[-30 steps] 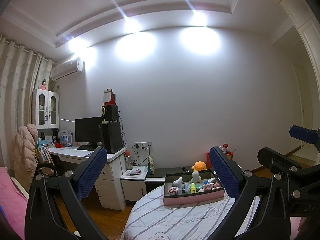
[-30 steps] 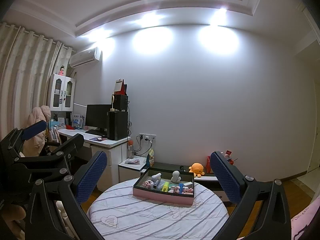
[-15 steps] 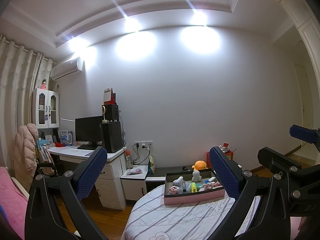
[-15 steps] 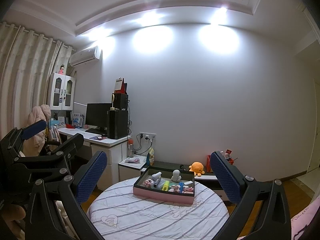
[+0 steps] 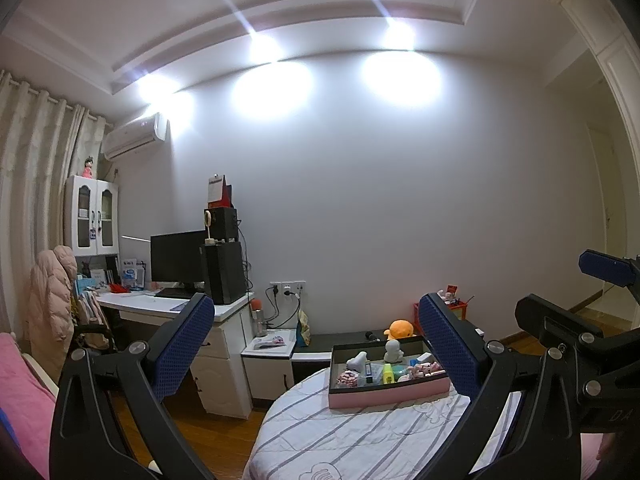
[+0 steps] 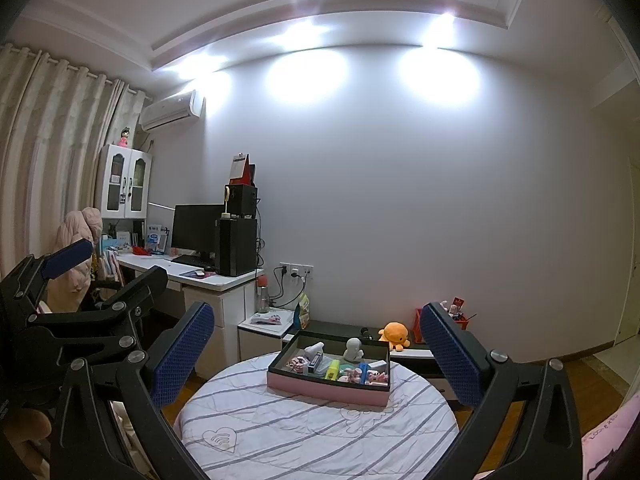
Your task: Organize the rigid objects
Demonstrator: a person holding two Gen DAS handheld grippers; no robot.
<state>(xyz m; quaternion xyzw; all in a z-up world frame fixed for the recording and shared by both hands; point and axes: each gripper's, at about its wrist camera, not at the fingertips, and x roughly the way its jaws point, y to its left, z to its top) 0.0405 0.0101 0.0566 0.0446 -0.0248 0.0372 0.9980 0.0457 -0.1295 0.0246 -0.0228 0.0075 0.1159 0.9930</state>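
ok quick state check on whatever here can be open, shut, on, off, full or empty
left claw: open, holds nothing
right claw: open, holds nothing
pink box: lid off, sitting on the round table, filled with small items
monitor: screen dark
white cabinet: glass doors shut
ceiling lights: on
curtains: drawn
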